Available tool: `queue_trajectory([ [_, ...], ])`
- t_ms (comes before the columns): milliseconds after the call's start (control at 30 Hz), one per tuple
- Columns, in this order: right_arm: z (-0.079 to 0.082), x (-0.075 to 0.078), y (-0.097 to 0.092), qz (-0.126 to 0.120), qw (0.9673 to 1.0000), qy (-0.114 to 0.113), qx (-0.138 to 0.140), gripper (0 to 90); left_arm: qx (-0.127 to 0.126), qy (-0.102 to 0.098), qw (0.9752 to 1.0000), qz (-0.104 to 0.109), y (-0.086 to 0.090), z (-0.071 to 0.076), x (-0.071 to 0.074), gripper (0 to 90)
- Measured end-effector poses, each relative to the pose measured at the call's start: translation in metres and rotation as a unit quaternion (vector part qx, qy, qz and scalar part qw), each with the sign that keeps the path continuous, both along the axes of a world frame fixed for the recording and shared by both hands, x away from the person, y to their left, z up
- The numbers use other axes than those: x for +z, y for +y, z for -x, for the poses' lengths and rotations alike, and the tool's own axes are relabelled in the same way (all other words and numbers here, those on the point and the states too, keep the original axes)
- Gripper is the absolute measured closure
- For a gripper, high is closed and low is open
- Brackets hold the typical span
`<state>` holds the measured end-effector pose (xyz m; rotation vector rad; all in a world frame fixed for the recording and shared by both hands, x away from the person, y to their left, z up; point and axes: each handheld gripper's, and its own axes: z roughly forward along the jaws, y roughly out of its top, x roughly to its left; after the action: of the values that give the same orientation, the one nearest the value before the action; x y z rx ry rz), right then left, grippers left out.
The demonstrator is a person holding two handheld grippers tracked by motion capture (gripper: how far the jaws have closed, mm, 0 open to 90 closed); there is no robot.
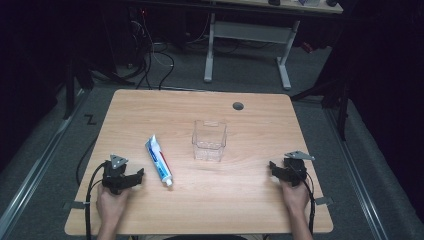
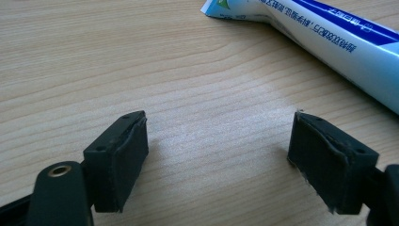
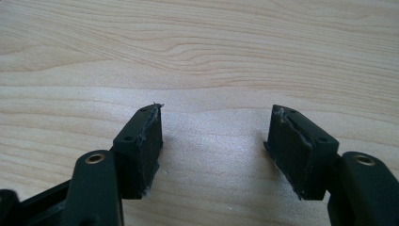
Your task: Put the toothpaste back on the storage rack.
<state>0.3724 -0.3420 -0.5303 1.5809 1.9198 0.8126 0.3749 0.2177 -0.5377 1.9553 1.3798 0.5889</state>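
Both grippers are resting on the desk (image 1: 240, 200) near its front edge. The left gripper (image 1: 136, 176) is sitting with fingers (image 2: 117, 165) spread wide and holding nothing, aimed toward the toothpaste tube (image 1: 159, 160) lying flat just beside it, likely for a pickup. The right gripper (image 1: 274, 167) is likewise gaping and unloaded. A clear plastic container (image 1: 209, 140) is standing upright beyond the tube, apart from it; nothing is obstructing the approach.
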Motion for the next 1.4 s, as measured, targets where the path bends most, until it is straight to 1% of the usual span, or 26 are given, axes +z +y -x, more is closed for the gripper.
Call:
queue_trajectory([
  [567,0.000,0.000,0.000,0.000,1.0000,0.001,0.000,35.9,0.000,0.001,1.0000,0.001,0.000,0.000,0.000,21.1],
  [733,0.000,0.000,0.000,0.000,1.0000,0.001,0.000,35.7,-0.006,0.002,1.0000,0.004,0.005,0.000,0.002,26.6],
  [867,0.000,0.000,0.000,0.000,1.0000,0.001,0.001,35.5,-0.009,0.007,0.9999,-0.002,0.004,0.002,0.003,27.8],
  [1000,0.000,0.000,0.000,0.000,1.0000,0.001,0.001,35.4,-0.011,0.015,0.9998,-0.001,0.006,0.004,0.006,34.5],
  [1133,0.000,0.000,0.000,0.000,1.0000,0.001,0.001,35.3,-0.009,0.019,0.9998,0.004,0.011,0.008,0.008,34.9],
  [1267,0.000,0.000,0.000,0.000,1.0000,0.001,0.001,35.3,-0.005,0.001,0.9998,0.019,0.013,0.015,0.011,35.4],
  [1333,0.000,0.000,0.000,0.000,1.0000,0.001,0.001,35.3,-0.009,-0.010,0.9993,0.034,0.013,0.018,0.013,32.9],
  [1400,0.000,0.000,0.000,0.000,1.0000,0.001,0.001,35.3,-0.014,-0.017,0.9988,0.044,0.014,0.021,0.015,32.9],
])
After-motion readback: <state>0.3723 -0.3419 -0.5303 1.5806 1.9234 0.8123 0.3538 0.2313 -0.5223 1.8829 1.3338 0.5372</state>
